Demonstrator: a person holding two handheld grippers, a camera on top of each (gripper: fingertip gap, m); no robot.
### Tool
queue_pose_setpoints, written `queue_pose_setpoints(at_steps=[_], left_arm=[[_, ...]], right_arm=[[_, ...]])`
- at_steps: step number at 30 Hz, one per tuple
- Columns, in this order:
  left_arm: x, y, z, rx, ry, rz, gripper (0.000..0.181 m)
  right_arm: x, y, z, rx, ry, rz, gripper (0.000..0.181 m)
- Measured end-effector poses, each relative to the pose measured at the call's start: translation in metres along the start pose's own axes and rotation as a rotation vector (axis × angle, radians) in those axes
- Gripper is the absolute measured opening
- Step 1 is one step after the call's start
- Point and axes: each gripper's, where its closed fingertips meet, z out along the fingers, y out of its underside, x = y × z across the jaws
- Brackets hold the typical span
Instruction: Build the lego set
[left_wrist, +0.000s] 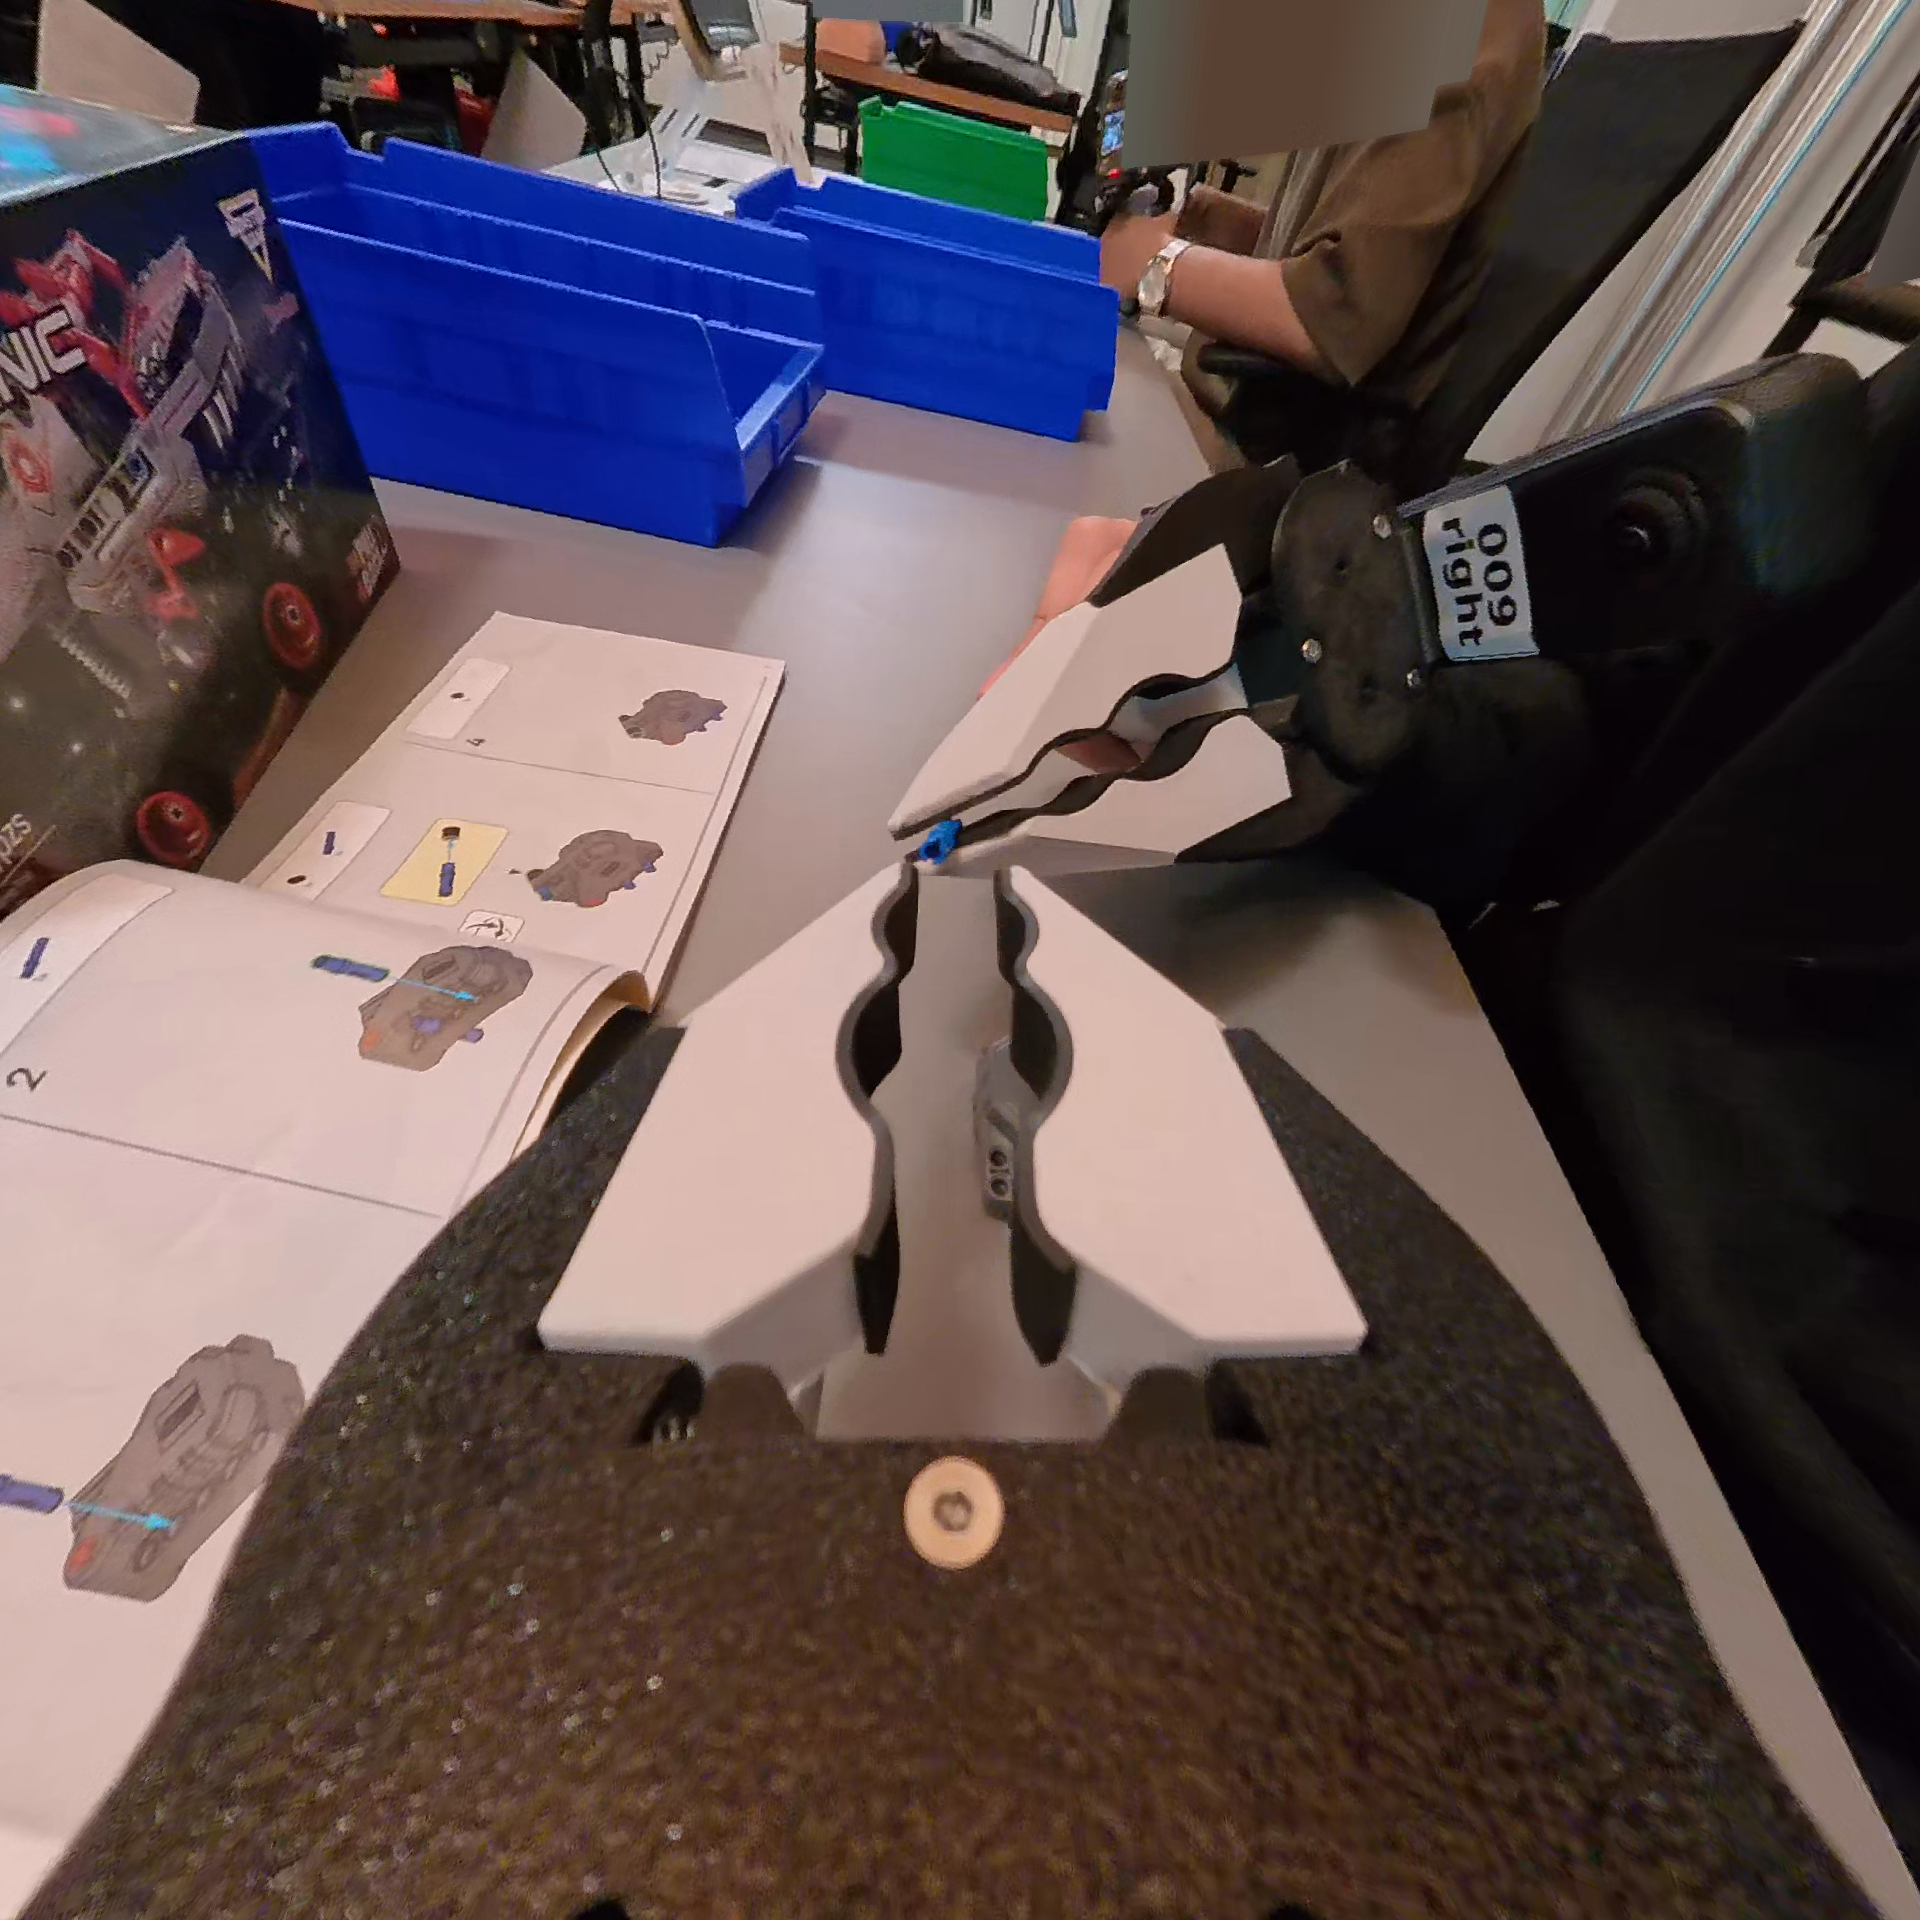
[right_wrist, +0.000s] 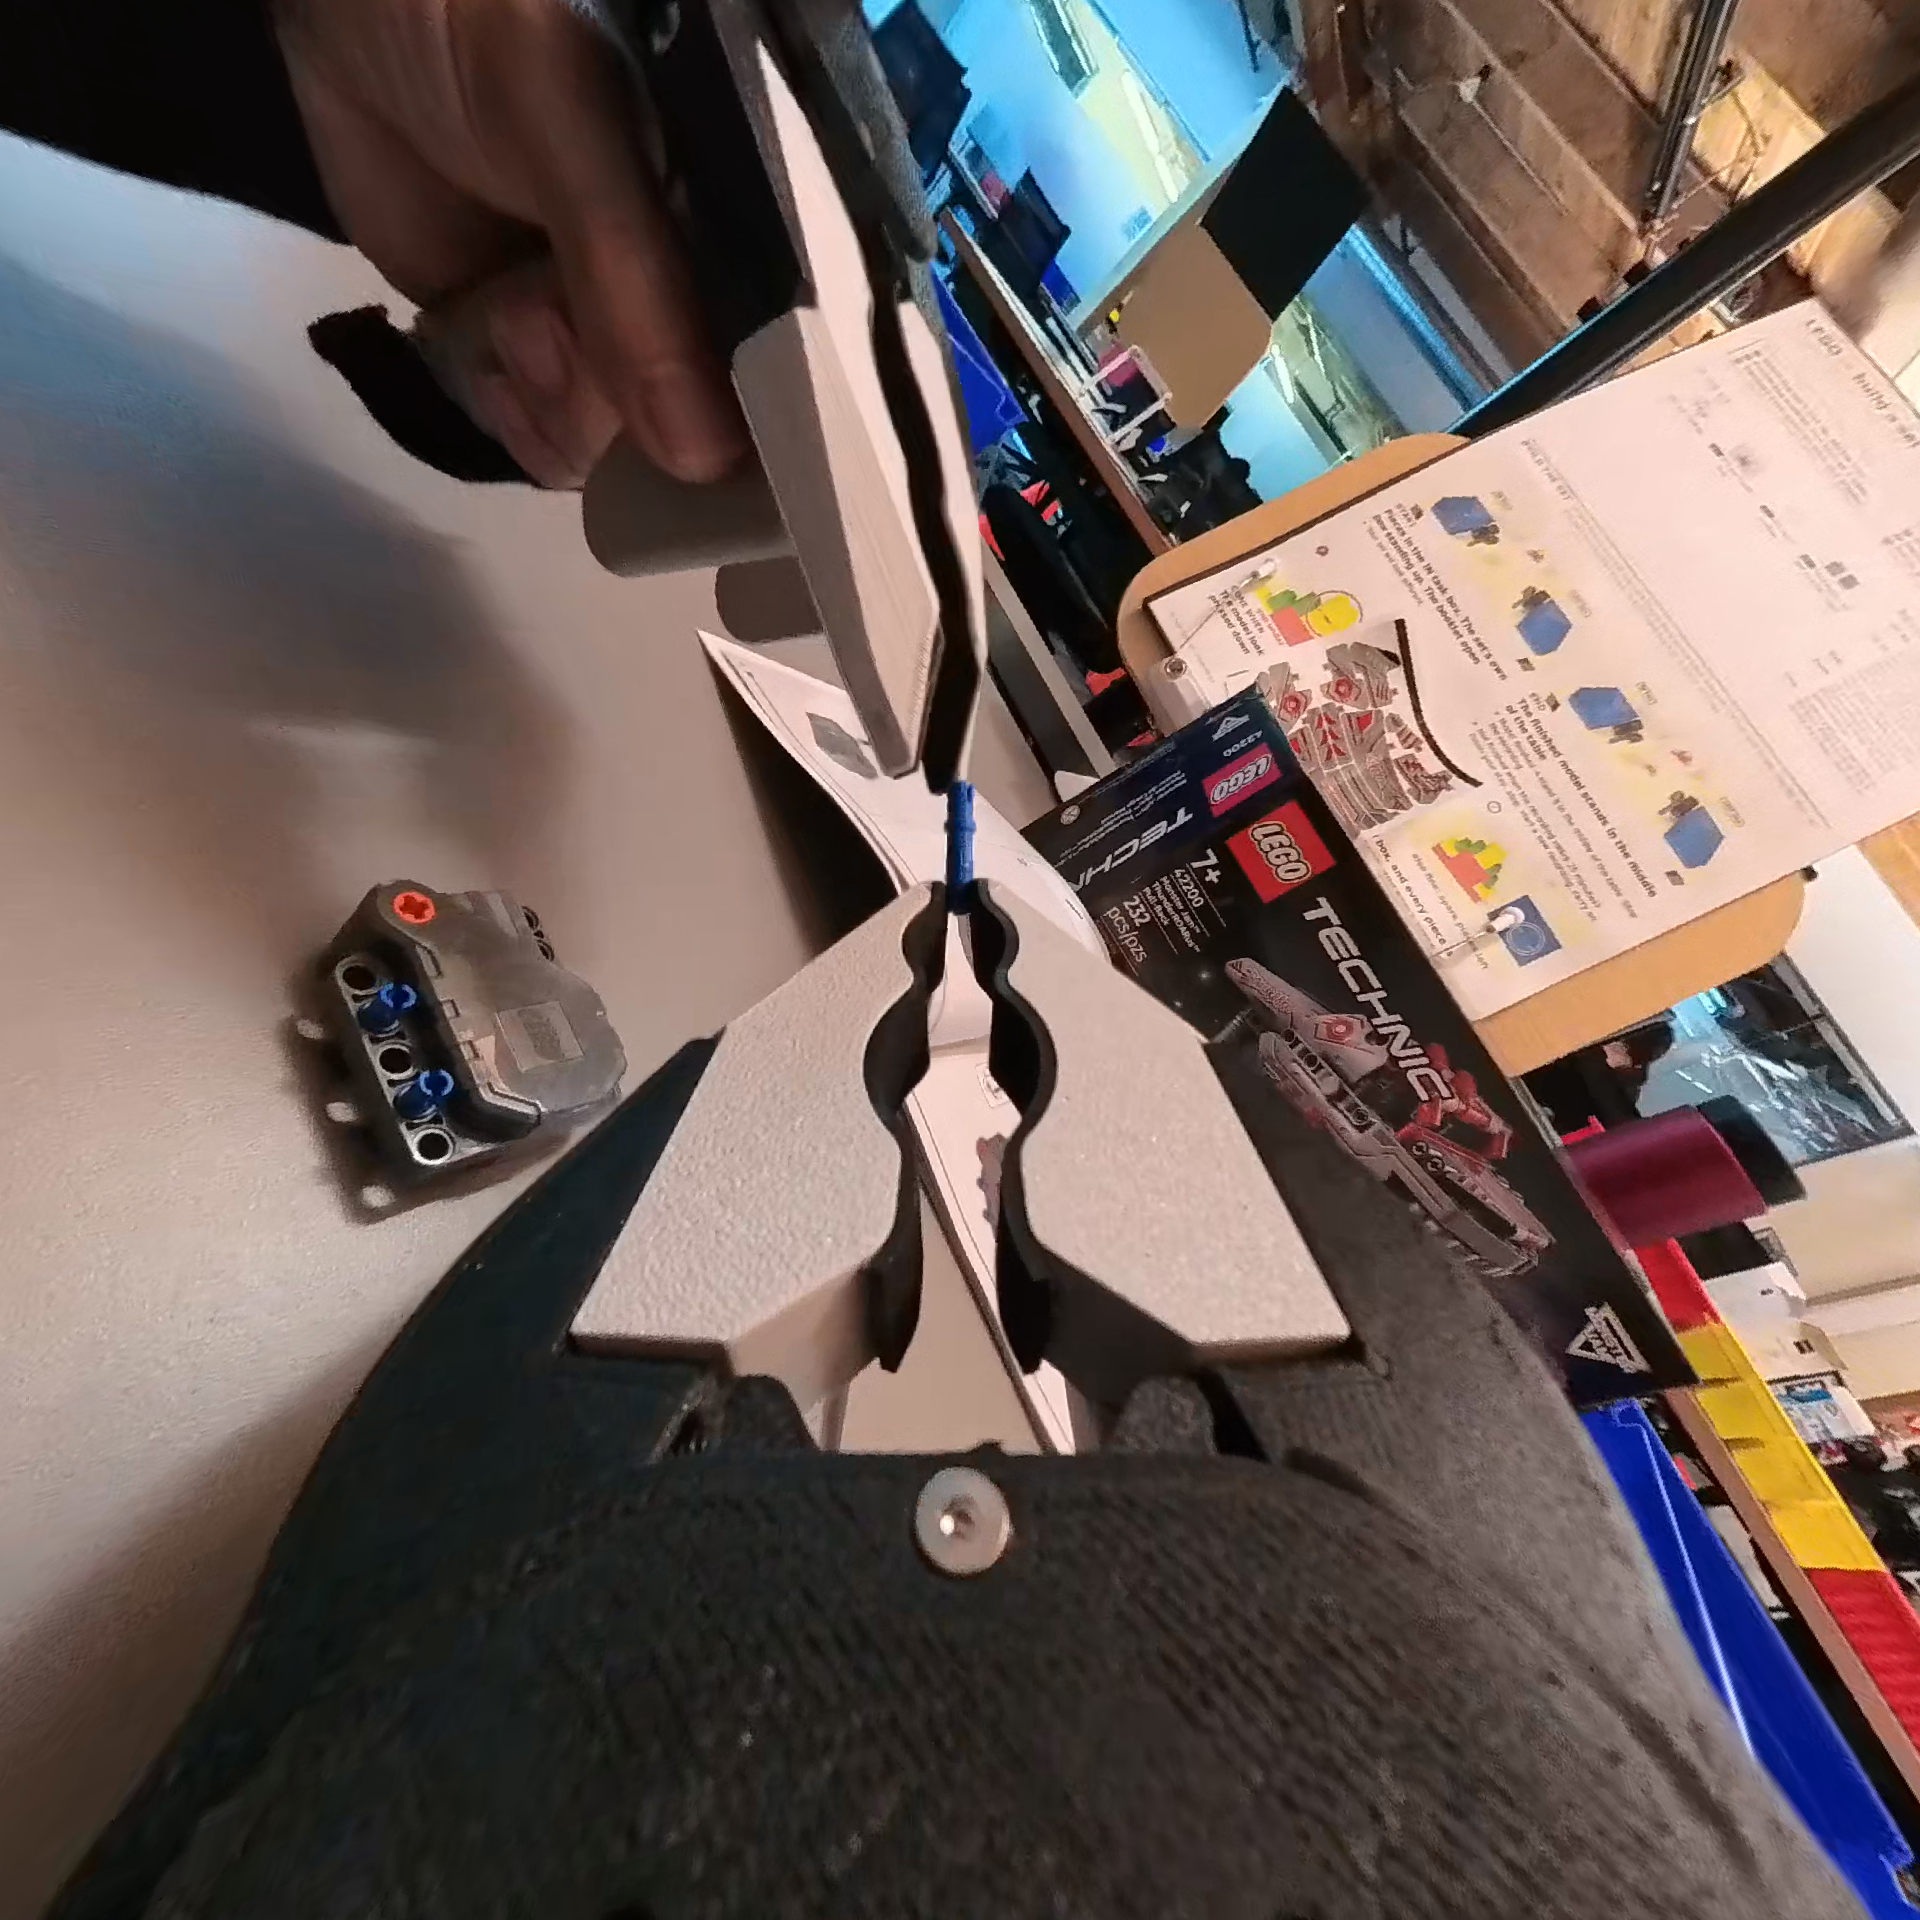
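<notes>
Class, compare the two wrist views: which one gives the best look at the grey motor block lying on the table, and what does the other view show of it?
The right wrist view. There the grey motor block lies in the open on the table, showing its orange hub, its row of holes and two blue pins. In the left wrist view only a blurred sliver of it shows between the left gripper's fingers.
</notes>
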Motion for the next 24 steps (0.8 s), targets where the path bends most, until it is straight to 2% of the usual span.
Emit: queue_pose_setpoints(at_steps=[10,24], left_arm=[[-0.001,0.009,0.005,-0.060,-0.015,-0.025,0.010],[-0.003,0.005,0.004,-0.032,-0.013,-0.033,0.008]], right_arm=[[-0.007,0.005,0.000,-0.004,-0.010,0.006,0.002],[-0.011,0.009,0.000,-0.025,-0.026,0.016,0.002]])
